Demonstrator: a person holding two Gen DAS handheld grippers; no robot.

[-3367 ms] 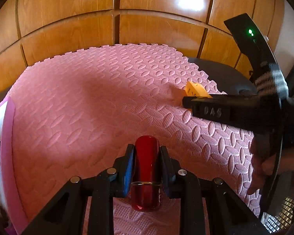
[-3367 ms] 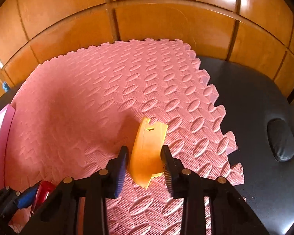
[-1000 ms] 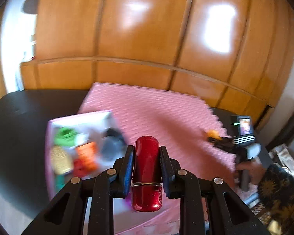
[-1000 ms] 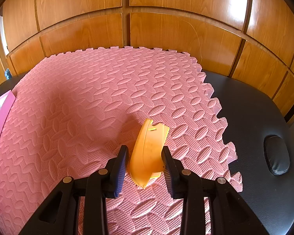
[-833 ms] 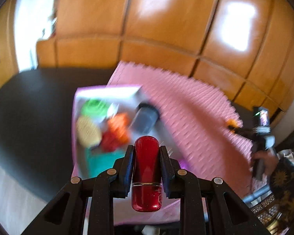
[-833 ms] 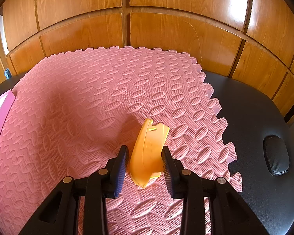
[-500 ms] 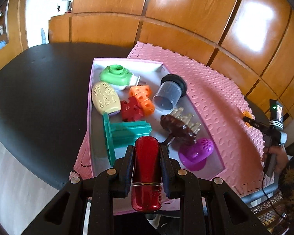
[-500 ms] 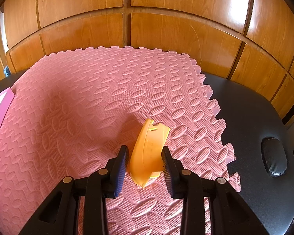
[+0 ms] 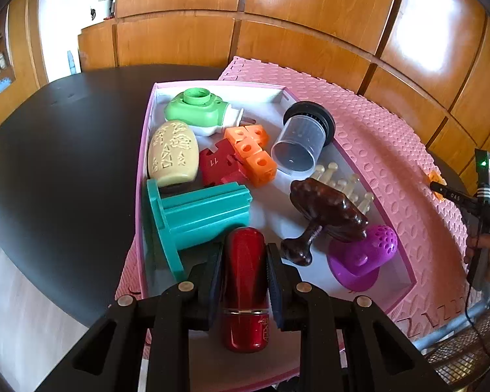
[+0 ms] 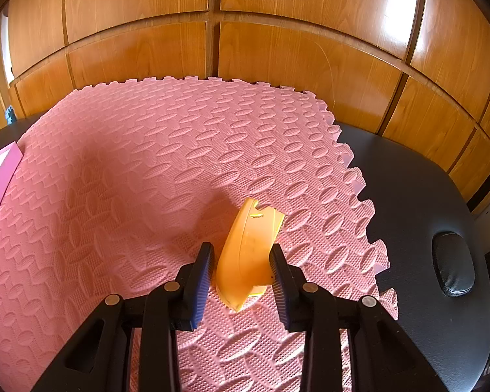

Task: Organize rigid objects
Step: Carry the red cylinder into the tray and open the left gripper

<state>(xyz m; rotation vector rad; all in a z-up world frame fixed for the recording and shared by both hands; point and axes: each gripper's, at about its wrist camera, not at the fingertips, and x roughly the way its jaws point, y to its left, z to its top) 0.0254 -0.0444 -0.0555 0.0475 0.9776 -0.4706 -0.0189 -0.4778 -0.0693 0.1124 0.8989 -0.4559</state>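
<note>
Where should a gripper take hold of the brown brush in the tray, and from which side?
By judgement, the brown brush is best taken at its narrow handle stem, above the knob, coming from above. The stem is slim and juts into bare tray floor, while the lumpy head lies against the purple strainer.

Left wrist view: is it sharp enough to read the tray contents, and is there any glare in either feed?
Left wrist view: sharp, tray contents distinct, fisheye bending the edges, bright glare on the wood panels. Right wrist view: sharp too, glare on the panels' upper right, soft shadow beside the yellow piece.

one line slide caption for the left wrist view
Left gripper holds a red tube over a pink tray of assorted objects.
</note>
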